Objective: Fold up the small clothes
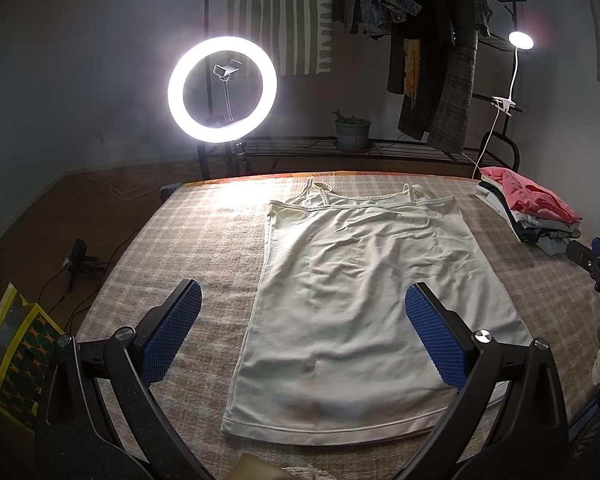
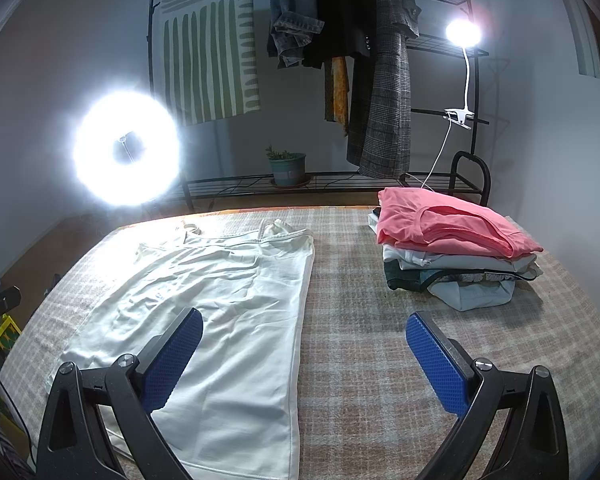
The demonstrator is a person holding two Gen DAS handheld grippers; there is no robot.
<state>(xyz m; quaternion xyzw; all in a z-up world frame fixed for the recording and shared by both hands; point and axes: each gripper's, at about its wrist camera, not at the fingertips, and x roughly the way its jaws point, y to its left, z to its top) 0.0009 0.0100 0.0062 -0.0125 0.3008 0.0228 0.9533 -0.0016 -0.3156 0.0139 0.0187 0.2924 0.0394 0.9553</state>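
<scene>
1. Left wrist view: the left gripper (image 1: 302, 334) hovers with its jaws spread wide and nothing between them, above the near half of a white camisole (image 1: 356, 296). The camisole lies flat on the plaid-covered bed (image 1: 204, 232), hem toward the camera and thin straps at the far end near the ring light (image 1: 222, 89).
2. Same view, handling: the camisole looks light, thin and limp, with soft creases across the middle. It would likely sag and bunch when lifted, so a pinch at a hem corner or along a side seam seems the firmest hold. The straps are thin and could slip from the pads.
3. Same view, limits: the gripper's right arm covers the near right hem corner. The glare at the far edge washes out the left strap. At the right edge only a dark and blue part of the other gripper shows.
4. Right wrist view: the right gripper (image 2: 304, 356) is also released and empty. Its left finger hangs over the camisole's right side, its right finger over bare blanket. A pile of folded clothes (image 2: 456, 256), pink on top, sits well apart to the right.
5. Same view, limits: the near hem is cut off at the bottom, and the ring light's bloom hides the far left corner of the bed.
</scene>
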